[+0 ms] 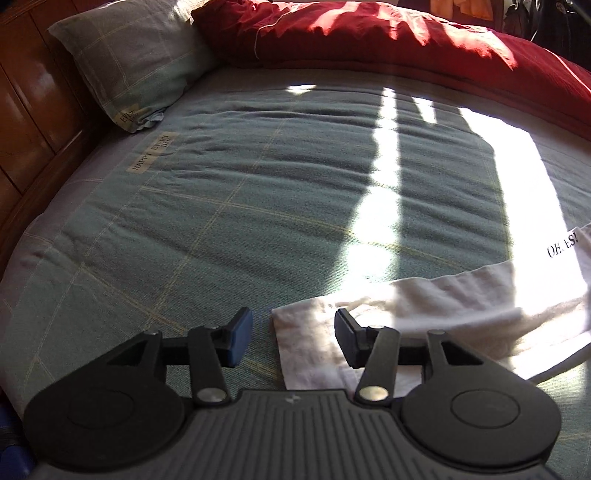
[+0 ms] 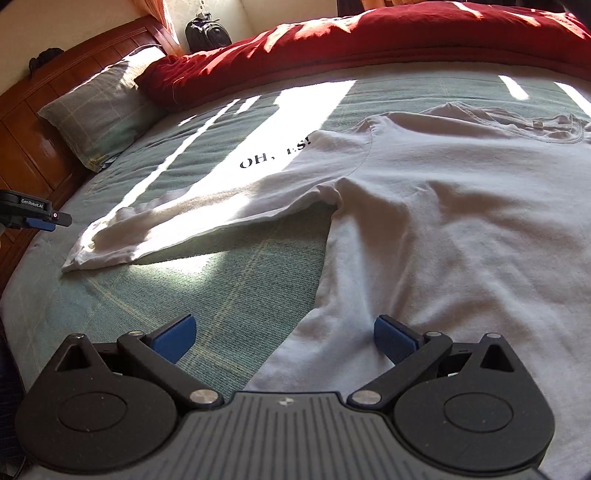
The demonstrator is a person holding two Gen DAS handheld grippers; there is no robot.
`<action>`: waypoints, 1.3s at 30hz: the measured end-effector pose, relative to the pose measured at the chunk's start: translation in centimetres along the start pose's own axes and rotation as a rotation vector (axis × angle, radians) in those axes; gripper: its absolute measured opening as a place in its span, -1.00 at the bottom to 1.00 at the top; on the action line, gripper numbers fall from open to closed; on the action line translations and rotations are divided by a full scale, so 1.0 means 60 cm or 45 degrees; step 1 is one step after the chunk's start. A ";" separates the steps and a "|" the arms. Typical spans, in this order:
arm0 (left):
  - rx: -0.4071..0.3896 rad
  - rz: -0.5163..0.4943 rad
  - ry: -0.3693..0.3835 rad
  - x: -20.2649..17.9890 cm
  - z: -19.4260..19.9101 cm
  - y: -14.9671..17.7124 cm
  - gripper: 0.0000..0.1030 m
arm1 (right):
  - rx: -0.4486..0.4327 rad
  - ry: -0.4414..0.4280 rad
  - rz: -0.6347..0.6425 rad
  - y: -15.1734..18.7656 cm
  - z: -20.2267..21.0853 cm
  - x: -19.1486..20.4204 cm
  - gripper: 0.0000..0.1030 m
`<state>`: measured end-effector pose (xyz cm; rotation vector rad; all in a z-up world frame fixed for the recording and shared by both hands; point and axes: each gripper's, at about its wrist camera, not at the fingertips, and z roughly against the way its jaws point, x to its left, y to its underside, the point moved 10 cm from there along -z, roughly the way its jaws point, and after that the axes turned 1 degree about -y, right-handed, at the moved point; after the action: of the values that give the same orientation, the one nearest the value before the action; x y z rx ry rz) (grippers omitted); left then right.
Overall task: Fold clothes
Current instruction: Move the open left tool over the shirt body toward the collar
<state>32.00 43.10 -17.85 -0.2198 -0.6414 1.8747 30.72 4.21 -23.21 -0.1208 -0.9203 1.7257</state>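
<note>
T-shirt point(image 2: 443, 229) — white, lying spread on green checked bedsheet point(image 2: 229, 280), neck end toward far side, body filling right half of right-wrist view. Sleeve point(image 2: 177, 221) stretching out to the left, "OH, YES!"-type print partly washed out by sunlight, cuff end lying flat near the sheet's left edge. In left-wrist view, same sleeve point(image 1: 424, 306) running in from the right, cuff end resting just below the tool.

Left gripper point(image 1: 293, 338) hovering over sleeve cuff, jaws standing apart approx. halfway — cuff corner lying between them on the sheet, pads not pressing on fabric as far as visible. Also showing at left edge of right-wrist view point(image 2: 40, 218), just off the cuff.

Right gripper point(image 2: 284, 338) pointing down at shirt's side edge below the armpit, jaws wide apart, right pad over white fabric, left pad over bare sheet; nothing clamped.

Lying beyond: red duvet point(image 2: 369, 44) bunched along far side of bed, grey-green checked pillow point(image 1: 133, 62) at top left against wooden headboard point(image 1: 29, 110). Sun falling in bright bands across sheet and shirt. Dark bag point(image 2: 207, 33) hanging by wall behind headboard.
</note>
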 end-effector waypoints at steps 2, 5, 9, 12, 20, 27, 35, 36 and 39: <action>0.012 0.016 0.054 -0.014 0.007 0.002 -0.02 | 0.041 -0.116 0.052 0.019 0.003 0.051 1.00; 0.011 -0.040 0.233 -0.092 0.033 0.004 -0.01 | 0.133 -0.284 0.186 0.049 0.017 0.119 1.00; -0.004 -0.219 0.469 -0.246 0.081 0.013 0.01 | 0.138 -0.311 0.240 0.052 0.072 0.117 1.00; 0.018 -0.319 0.703 -0.392 0.121 0.028 0.04 | 0.107 -0.205 0.209 0.038 0.119 0.055 1.00; 0.137 -0.459 1.055 -0.709 0.149 0.079 0.21 | 0.035 -0.033 0.094 0.041 0.200 -0.105 1.00; 0.146 -0.439 0.927 -0.722 0.084 0.094 0.24 | -0.053 -0.093 -0.044 0.046 0.222 -0.171 1.00; 0.079 -0.318 0.807 -0.628 0.085 0.039 0.23 | -0.099 -0.031 -0.198 0.045 0.240 -0.257 1.00; 0.043 -0.337 0.830 -0.637 0.101 0.033 0.24 | -0.112 -0.017 -0.207 0.041 0.247 -0.264 1.00; -0.004 -0.372 0.966 -0.690 0.138 0.016 0.39 | -0.162 0.025 -0.229 0.028 0.266 -0.283 1.00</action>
<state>43.85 2.54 -17.50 -0.7520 -0.1381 1.3611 27.64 -18.61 -19.36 -0.1346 -0.9962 1.4981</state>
